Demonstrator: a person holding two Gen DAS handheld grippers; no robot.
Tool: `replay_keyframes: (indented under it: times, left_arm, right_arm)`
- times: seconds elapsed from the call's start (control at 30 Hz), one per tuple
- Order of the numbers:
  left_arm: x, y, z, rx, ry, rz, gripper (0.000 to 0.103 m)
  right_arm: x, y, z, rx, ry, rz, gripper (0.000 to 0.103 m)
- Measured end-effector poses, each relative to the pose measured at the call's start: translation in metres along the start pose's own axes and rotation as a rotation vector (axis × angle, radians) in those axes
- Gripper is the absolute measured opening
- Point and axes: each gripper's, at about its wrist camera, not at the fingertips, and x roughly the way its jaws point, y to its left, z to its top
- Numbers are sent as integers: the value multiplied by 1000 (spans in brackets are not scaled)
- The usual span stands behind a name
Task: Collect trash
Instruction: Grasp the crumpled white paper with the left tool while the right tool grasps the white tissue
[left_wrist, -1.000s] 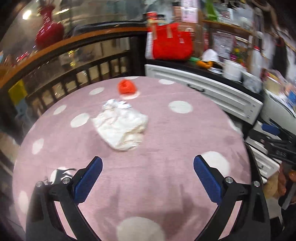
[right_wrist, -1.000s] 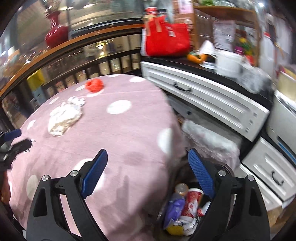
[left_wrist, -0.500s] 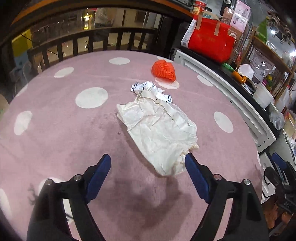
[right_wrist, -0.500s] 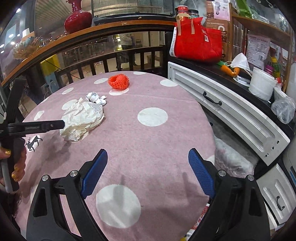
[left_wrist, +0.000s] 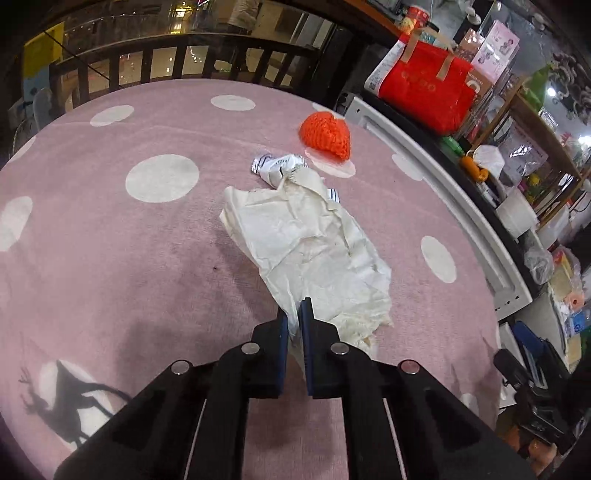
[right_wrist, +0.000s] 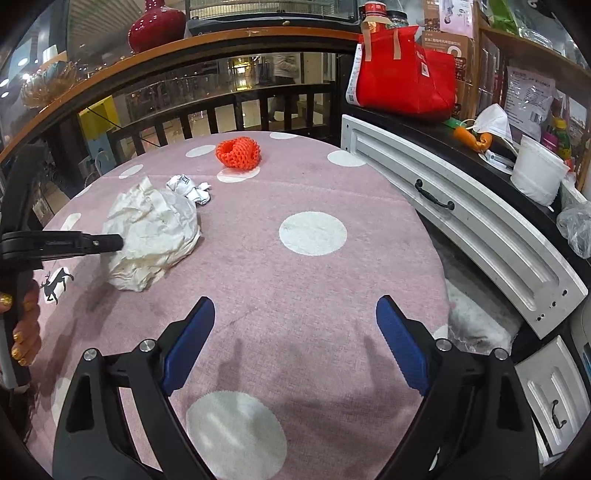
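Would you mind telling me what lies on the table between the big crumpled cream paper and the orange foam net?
A small crumpled black-and-white wrapper lies between the cream paper and the orange net, touching the paper's far edge. Both wrist views show it.

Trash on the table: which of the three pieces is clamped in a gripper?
The large crumpled cream paper, pinched by the left gripper; the small printed wrapper and orange foam net lie free.

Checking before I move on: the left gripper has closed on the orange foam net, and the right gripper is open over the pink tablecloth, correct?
Not quite. The left gripper is shut on the crumpled white paper, as the left wrist view shows; the orange foam net lies untouched beyond it. The right gripper is indeed open over the pink tablecloth.
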Motion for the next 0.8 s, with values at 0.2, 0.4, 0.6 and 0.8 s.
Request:
replay_keyframes:
  times: [0.2,0.4,0.6,0.8]
  left_arm:
    - [-53,21,-3,-26,-131,63,7]
    - [-92,48,-7,-56,-203,118,7]
    - [-111,59,-11,-75,-249,134,7]
    - [-114,64,-12,-88,-260,131,7]
  right_arm:
    - [21,24,20,-87,20,58,88]
    - [59,56,53,-146,59,168,88]
    - [106,105,88,-240,95,232,88]
    - [158,142,113,-300,139,198,78]
